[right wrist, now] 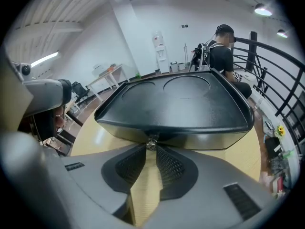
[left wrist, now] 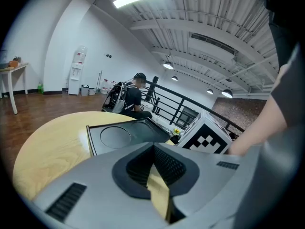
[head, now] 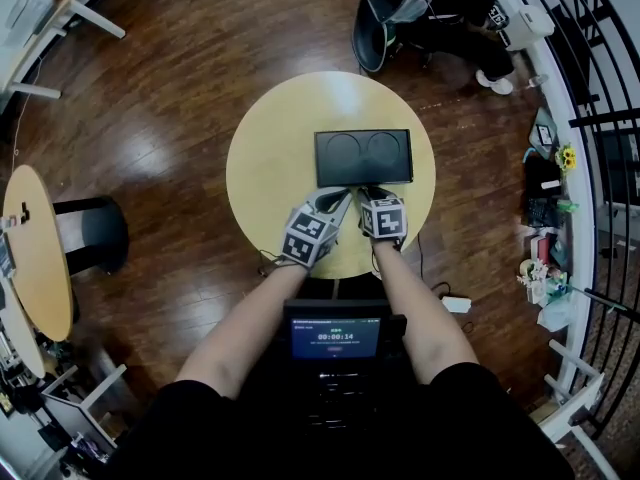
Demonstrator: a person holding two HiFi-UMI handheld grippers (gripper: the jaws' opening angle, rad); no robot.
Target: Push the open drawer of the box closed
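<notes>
A flat black box (head: pixel 363 156) with two round hollows in its lid lies on the round yellow table (head: pixel 270 168). In the right gripper view its front face (right wrist: pixel 200 140) fills the middle, with a small metal drawer knob (right wrist: pixel 151 144) at the centre. My right gripper (right wrist: pixel 151 147) has its fingertips closed on either side of that knob. The drawer front looks about level with the lid's edge. My left gripper (left wrist: pixel 153 149) is shut on nothing and hovers just left of the right one (head: pixel 368 192), off the box's front left corner (left wrist: pixel 90 132).
Beyond the table a person (head: pixel 440 8) sits with a backpack. A black railing (head: pixel 600 118) runs along the right. A second round table (head: pixel 35 258) and a black stool (head: pixel 95 233) stand at the left. The table's near edge (head: pixel 330 273) is under my wrists.
</notes>
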